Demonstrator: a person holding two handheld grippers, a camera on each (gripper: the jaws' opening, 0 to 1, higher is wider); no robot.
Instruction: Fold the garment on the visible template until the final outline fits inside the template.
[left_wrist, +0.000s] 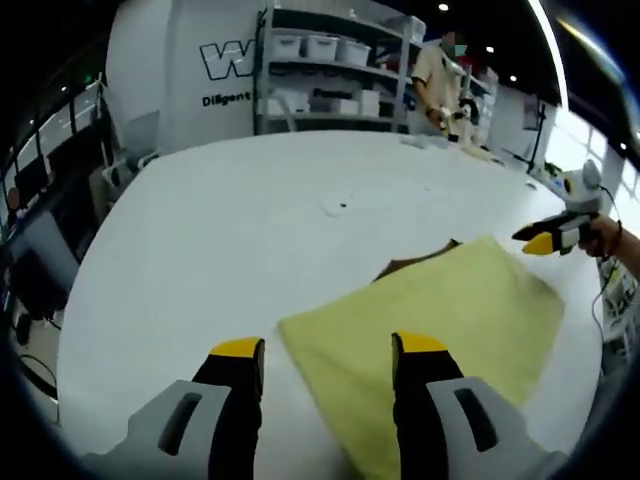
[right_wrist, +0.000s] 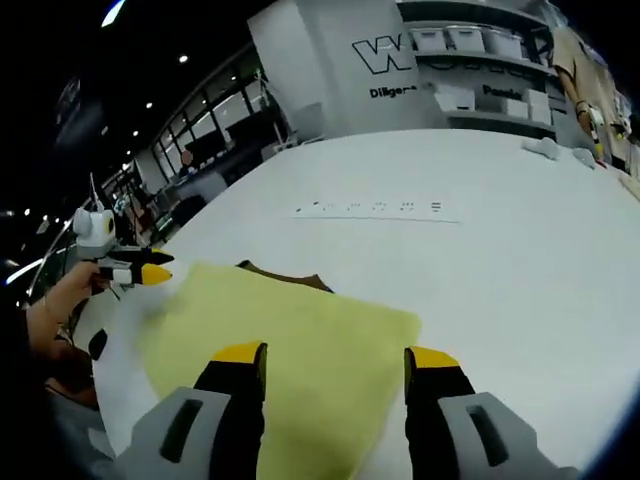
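The left hand-held gripper (left_wrist: 327, 352) has its yellow-tipped jaws spread wide and grips nothing. Between and just ahead of those jaws lies the near corner of a yellow-green garment (left_wrist: 440, 335), spread flat on the white counter (left_wrist: 230, 240). A brown template (left_wrist: 415, 262) peeks out from under the cloth's far edge, ahead of this gripper. To its right, beyond the garment's far corner, the right hand-held gripper (left_wrist: 540, 240) hangs over the counter in a hand (left_wrist: 603, 238); from here its jaws look close together.

In the right gripper view, the right hand-held gripper (right_wrist: 335, 358) shows its own jaws set well apart, gripping nothing, with the garment (right_wrist: 290, 350) lying flat under and ahead of them. The template (right_wrist: 285, 276) shows as a brown strip past the cloth's far edge. To this gripper's left, the left hand-held gripper (right_wrist: 145, 272) hovers at the garment's corner, held by a hand (right_wrist: 65, 295); whether it touches the cloth cannot be told.

Farther ahead on the counter (right_wrist: 480, 270) runs a row of small dark marks (right_wrist: 375, 208). Beyond the counter stand shelves (left_wrist: 330, 70) with white bins, and a person (left_wrist: 440, 80) beside them.
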